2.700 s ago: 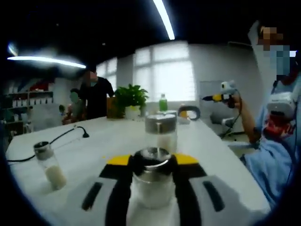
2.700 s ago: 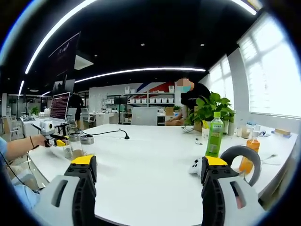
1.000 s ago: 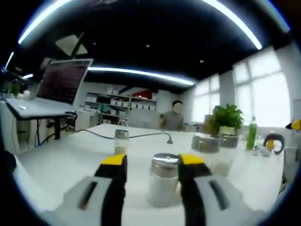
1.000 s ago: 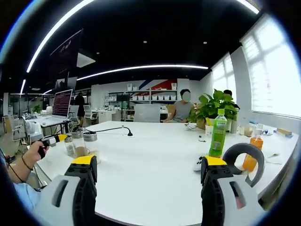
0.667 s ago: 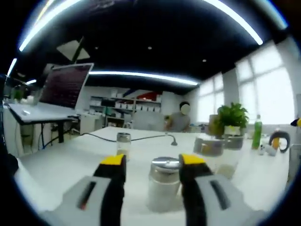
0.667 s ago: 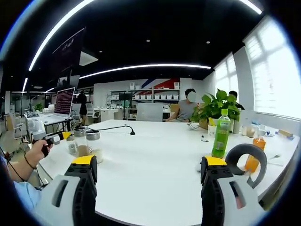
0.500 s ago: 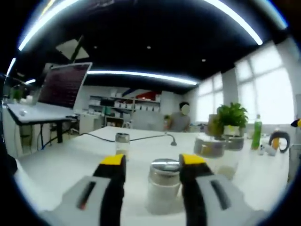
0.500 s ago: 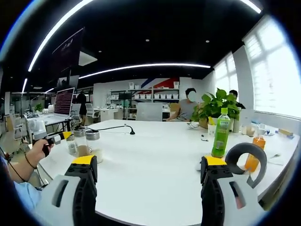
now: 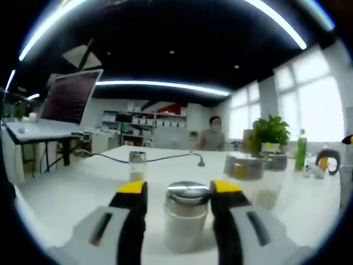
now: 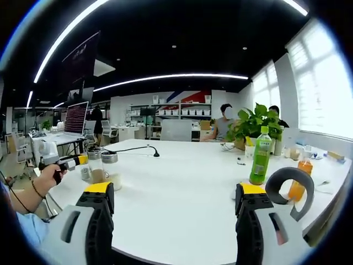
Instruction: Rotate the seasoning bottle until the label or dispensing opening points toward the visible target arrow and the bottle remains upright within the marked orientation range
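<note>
Between left hand-held gripper (image 9: 178, 190) jaws, seasoning bottle (image 9: 186, 215).

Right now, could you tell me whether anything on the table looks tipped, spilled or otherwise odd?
Nothing stands out. The seasoning bottle stands upright between the left gripper fingers, the other shakers stand upright, and the white table shows no spill. No target arrow is visible.

We see our left gripper (image 9: 178, 199) framing an upright seasoning bottle (image 9: 186, 217). Its jaws flank the bottle closely on the white table (image 9: 71, 193).
</note>
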Action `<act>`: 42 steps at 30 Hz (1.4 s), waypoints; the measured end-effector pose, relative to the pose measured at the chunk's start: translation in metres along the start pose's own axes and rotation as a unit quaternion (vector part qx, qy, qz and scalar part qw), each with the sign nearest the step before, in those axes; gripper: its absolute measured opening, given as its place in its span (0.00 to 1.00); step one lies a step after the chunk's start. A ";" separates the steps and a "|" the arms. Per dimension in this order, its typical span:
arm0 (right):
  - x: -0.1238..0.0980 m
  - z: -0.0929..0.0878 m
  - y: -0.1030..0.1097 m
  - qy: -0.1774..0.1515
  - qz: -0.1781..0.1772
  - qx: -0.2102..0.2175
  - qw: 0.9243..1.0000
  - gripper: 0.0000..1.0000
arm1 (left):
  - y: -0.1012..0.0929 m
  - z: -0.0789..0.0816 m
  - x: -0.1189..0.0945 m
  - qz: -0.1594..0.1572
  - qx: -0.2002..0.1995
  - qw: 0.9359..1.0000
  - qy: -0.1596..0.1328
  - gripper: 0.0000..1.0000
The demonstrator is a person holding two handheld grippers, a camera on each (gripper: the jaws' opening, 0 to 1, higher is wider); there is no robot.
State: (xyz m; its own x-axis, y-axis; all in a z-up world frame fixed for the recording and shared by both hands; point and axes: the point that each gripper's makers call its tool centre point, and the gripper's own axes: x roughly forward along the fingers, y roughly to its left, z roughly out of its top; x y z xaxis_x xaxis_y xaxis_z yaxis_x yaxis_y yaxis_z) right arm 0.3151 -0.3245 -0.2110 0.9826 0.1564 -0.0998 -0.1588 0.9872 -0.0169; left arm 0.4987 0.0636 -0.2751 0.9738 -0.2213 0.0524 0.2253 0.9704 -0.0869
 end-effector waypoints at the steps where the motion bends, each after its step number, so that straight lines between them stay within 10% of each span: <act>1: 0.000 0.000 0.000 0.001 0.000 0.001 1.000 0.94 | 0.000 -0.001 0.000 -0.001 -0.002 1.000 0.001 0.48; 26: 0.000 0.004 0.012 -0.004 0.017 -0.002 1.000 0.95 | -0.005 0.000 0.000 -0.061 -0.013 0.998 -0.014 0.34; 42: -0.002 0.009 0.021 -0.015 0.036 0.002 0.999 0.94 | -0.012 -0.002 0.009 -0.223 -0.024 0.975 0.004 0.34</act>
State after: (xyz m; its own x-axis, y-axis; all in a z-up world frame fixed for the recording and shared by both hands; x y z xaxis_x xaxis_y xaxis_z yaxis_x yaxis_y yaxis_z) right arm 0.3101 -0.3034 -0.2019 0.9710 0.2284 -0.0705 -0.2295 0.9733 -0.0066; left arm 0.5048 0.0496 -0.2755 0.7790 -0.6208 0.0876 0.6270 0.7720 -0.1043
